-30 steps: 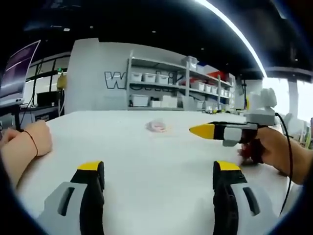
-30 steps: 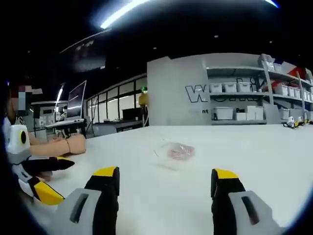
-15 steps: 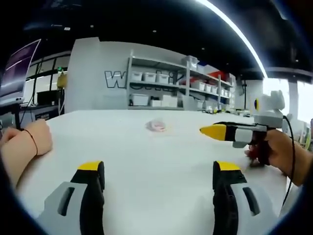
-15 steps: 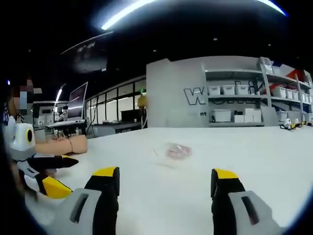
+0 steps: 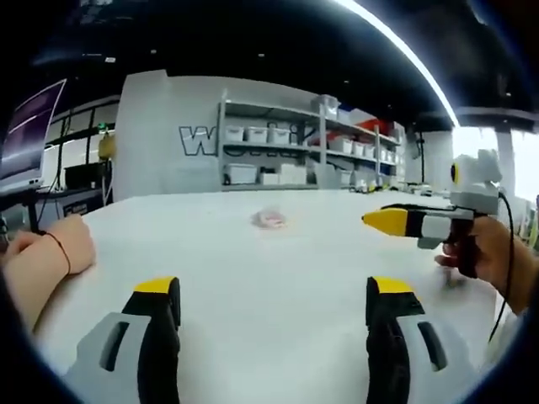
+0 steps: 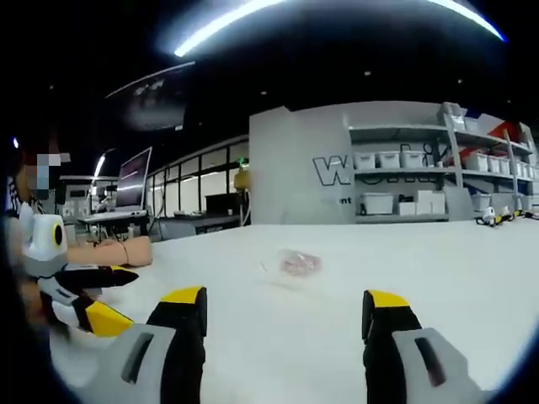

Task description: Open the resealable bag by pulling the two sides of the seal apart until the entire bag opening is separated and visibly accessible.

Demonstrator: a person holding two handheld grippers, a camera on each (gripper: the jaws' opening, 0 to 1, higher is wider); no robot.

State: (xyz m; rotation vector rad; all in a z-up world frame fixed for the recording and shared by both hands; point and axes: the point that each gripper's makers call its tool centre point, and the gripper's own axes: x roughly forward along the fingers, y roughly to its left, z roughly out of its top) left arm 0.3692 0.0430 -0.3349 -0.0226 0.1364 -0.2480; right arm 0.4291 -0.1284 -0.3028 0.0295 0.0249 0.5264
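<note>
A small clear resealable bag [image 5: 271, 220] with pinkish contents lies flat on the white table [image 5: 253, 269], well ahead of both grippers; the right gripper view shows the same bag [image 6: 296, 265]. My left gripper [image 5: 274, 295] is open, its yellow-tipped jaws wide apart with nothing between them. My right gripper [image 6: 282, 305] is also open and empty. In the left gripper view the right gripper [image 5: 396, 220] comes in from the right, held in a hand. In the right gripper view the left gripper [image 6: 88, 295] shows at the left edge.
A person's forearm [image 5: 38, 257] with a red wristband rests on the table at the left. Shelves with white bins [image 5: 286, 160] stand beyond the table's far edge. A monitor [image 5: 25, 126] sits at the far left.
In the left gripper view the right gripper has drawn back to the right and risen slightly. The bag lies as before. Both sets of jaws stay wide apart.
</note>
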